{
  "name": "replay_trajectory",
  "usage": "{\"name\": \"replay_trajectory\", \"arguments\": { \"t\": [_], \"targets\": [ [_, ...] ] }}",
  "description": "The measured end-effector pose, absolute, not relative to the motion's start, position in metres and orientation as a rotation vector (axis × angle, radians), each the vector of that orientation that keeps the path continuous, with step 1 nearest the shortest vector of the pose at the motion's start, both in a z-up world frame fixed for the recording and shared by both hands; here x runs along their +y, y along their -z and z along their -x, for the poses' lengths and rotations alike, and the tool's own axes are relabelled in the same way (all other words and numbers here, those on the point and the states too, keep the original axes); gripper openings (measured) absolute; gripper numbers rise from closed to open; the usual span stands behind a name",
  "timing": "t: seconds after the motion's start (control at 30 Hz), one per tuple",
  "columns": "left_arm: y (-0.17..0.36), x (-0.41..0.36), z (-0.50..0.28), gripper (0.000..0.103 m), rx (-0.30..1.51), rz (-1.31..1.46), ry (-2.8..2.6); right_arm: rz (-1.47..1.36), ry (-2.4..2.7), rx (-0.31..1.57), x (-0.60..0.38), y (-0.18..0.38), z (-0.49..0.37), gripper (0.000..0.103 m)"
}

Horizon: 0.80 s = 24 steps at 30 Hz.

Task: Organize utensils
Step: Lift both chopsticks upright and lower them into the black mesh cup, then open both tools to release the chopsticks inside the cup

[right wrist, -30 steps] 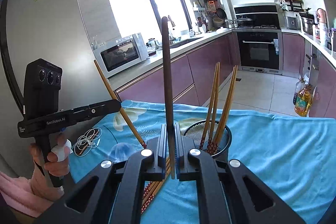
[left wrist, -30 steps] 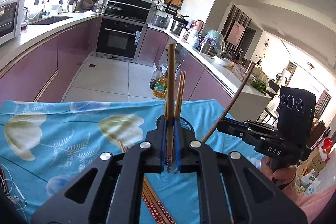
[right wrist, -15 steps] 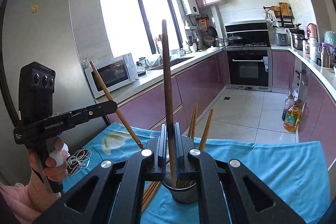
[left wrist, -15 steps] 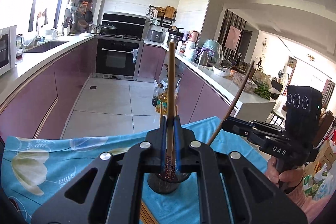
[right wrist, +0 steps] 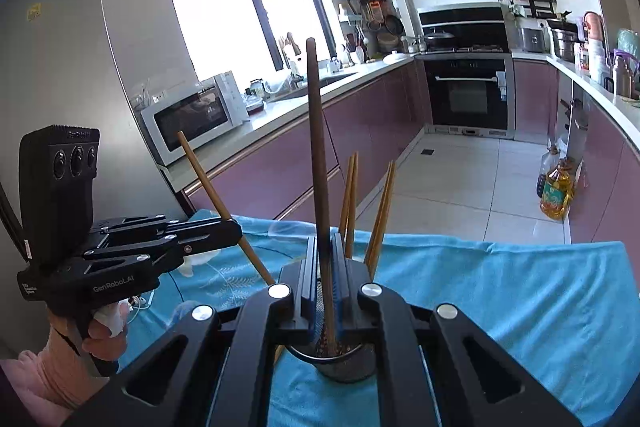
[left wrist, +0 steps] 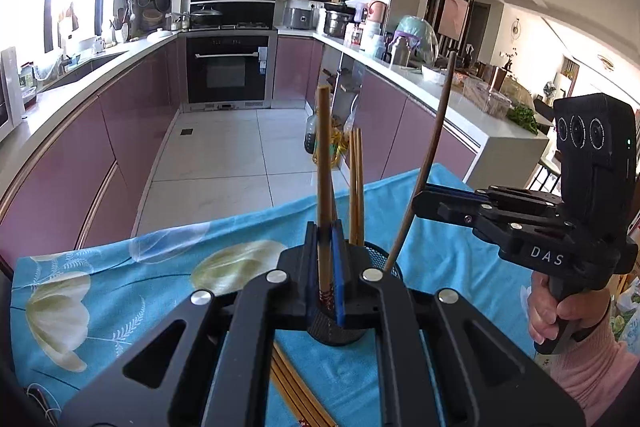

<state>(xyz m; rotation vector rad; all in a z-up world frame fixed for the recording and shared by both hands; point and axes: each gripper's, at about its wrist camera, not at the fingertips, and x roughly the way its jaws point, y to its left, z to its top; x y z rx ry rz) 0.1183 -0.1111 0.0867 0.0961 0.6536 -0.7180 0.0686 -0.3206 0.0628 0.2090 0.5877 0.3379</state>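
Left wrist view: your left gripper is clamped on a light wooden chopstick, held upright over the black mesh holder on the blue cloth. Right gripper pinches a dark chopstick — tip just above the same holder. Four chopsticks stand inside; more lie on the cloth.

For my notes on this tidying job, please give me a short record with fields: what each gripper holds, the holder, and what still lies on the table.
left gripper: shut on a light chopstick, upright
right gripper: shut on a dark chopstick, upright
holder: black mesh cup on the blue cloth, several chopsticks standing in it
loose chopsticks: lying on the cloth beside the holder
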Motion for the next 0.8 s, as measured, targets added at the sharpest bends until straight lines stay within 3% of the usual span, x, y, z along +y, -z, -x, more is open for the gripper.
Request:
{"name": "replay_trajectory", "arguments": {
  "t": [0.27, 0.8],
  "targets": [
    [-0.057, -0.130, -0.143, 0.008, 0.731, -0.148, 0.697, -0.240, -0.323, 0.709, -0.320, -0.028, -0.091, 0.006],
    [-0.033, -0.126, -0.174, 0.014, 0.767, -0.097, 0.669, -0.261, -0.323, 0.701, -0.318, -0.019, -0.084, 0.009]
  ]
}}
